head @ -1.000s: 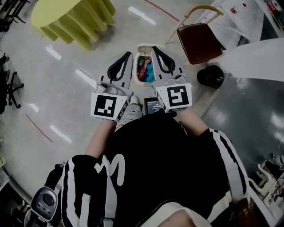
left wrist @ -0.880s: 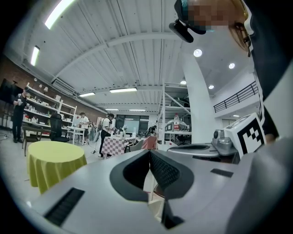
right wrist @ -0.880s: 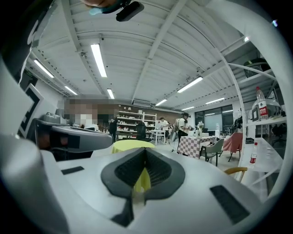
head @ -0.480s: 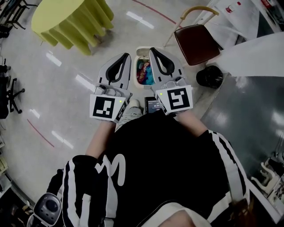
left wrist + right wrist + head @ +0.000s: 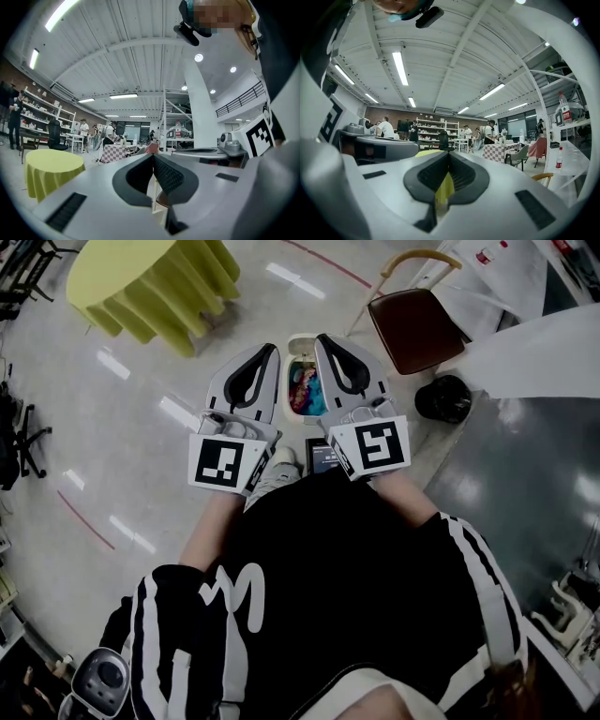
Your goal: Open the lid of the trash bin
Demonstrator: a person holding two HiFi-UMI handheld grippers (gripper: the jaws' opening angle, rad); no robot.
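Note:
In the head view a small white trash bin (image 5: 290, 395) stands on the floor just ahead of the person's feet. Its top shows pink and blue rubbish inside, and a pale lid edge lies at its far side. My left gripper (image 5: 272, 350) hovers over the bin's left rim and my right gripper (image 5: 322, 339) over its right rim. Both point forward with jaws together and nothing between them. The left gripper view shows the left gripper (image 5: 153, 155) and the right gripper view the right gripper (image 5: 448, 153), both looking level across the room, so the bin is hidden there.
A round table with a yellow cloth (image 5: 150, 282) stands far left, and a brown chair (image 5: 417, 329) far right. Near the chair sits a black round object (image 5: 443, 399). A dark device (image 5: 323, 457) and a shoe (image 5: 277, 470) lie under the grippers. A white tabletop (image 5: 534, 352) runs along the right.
Both grippers have crept slightly forward over the bin and stay shut. The bin itself looks the same.

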